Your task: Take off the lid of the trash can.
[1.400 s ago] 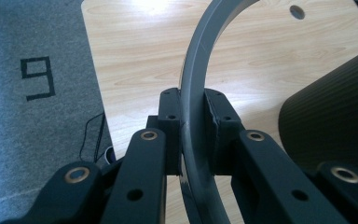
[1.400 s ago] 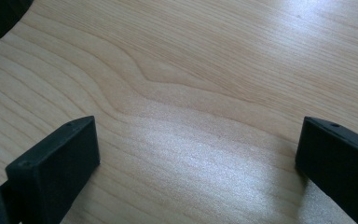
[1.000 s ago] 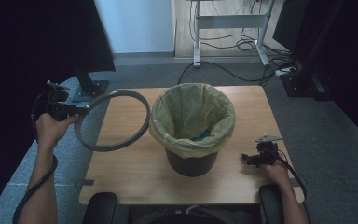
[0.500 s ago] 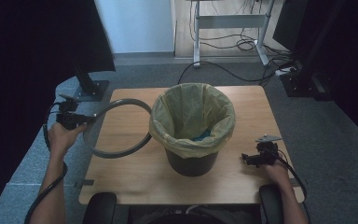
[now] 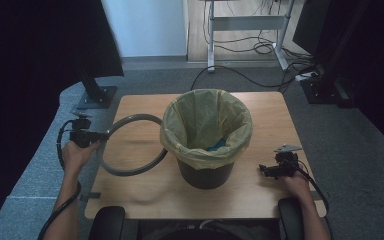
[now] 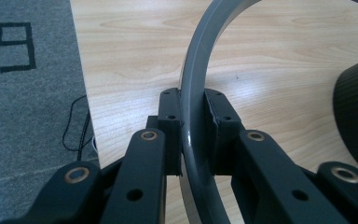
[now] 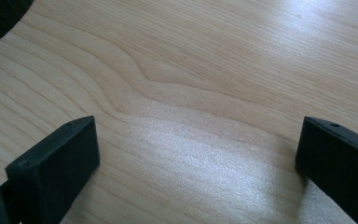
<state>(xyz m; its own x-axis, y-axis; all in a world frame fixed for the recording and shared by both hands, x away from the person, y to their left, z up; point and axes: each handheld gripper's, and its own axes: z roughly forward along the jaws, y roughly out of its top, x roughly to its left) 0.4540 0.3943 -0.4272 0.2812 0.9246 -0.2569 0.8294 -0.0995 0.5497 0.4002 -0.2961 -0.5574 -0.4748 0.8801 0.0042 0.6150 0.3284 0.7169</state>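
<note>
The grey ring (image 6: pixel 196 93) is clamped between the pads of the left gripper (image 6: pixel 193 123), its band running upright through the narrow gap and arching onward beyond the fingertips over the wooden table (image 6: pixel 130 51). Its far arc is seen just beside the lined bin (image 5: pixel 206 135). The right gripper (image 7: pixel 196 154) is held wide apart, with bare tabletop between its pads, well apart from the ring.

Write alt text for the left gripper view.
The left gripper has its two black jaws clamped on the rim of a grey plastic ring, which curves up and away over a light wooden table. A dark bin sits at the right edge; grey carpet lies at left.
</note>
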